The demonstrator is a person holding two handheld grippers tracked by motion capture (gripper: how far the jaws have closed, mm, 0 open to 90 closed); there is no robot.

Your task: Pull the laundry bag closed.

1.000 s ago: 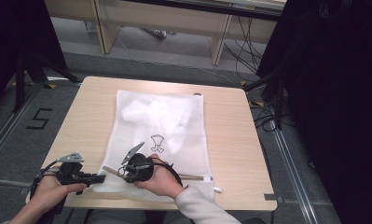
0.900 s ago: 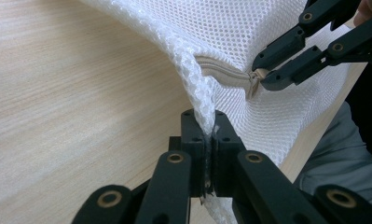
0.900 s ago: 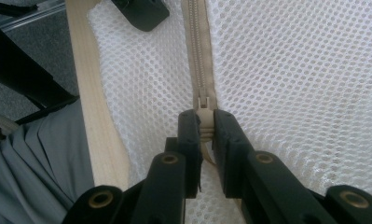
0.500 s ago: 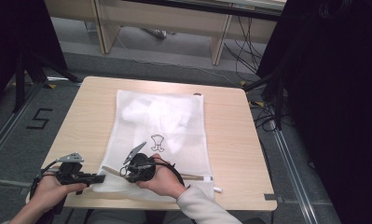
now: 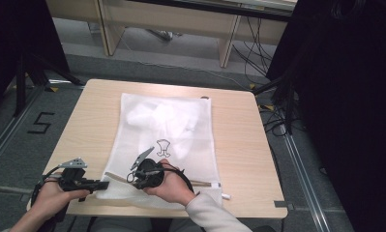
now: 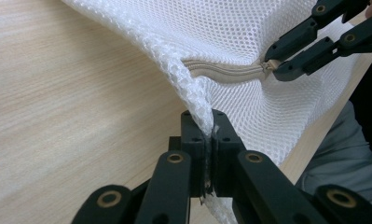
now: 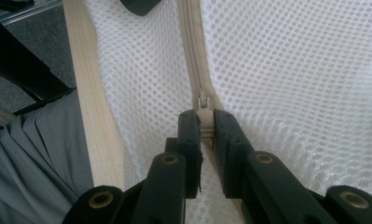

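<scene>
A white mesh laundry bag (image 5: 166, 125) lies flat on the wooden table (image 5: 239, 145), with white cloth inside it and a small black mark on its front. A beige zipper (image 6: 221, 72) runs along the bag's near edge. My left gripper (image 6: 210, 123) is shut on the mesh at the near left corner (image 5: 103, 184) and lifts it a little. My right gripper (image 7: 206, 121) is shut on the zipper pull, just behind the slider (image 7: 202, 100). In the left gripper view, the right gripper (image 6: 269, 66) reaches in from the upper right. From above, the right gripper (image 5: 130, 178) points left.
The table's near edge (image 7: 88, 116) runs close beside the zipper, with the person's grey clothing (image 7: 34, 154) below it. A wooden bench (image 5: 171, 17) and loose cables (image 5: 273, 121) sit on the floor beyond the table. Black curtains hang at both sides.
Hardly anything differs. My right hand has edged slightly to the right along the zipper. The left gripper keeps its hold on the corner.
</scene>
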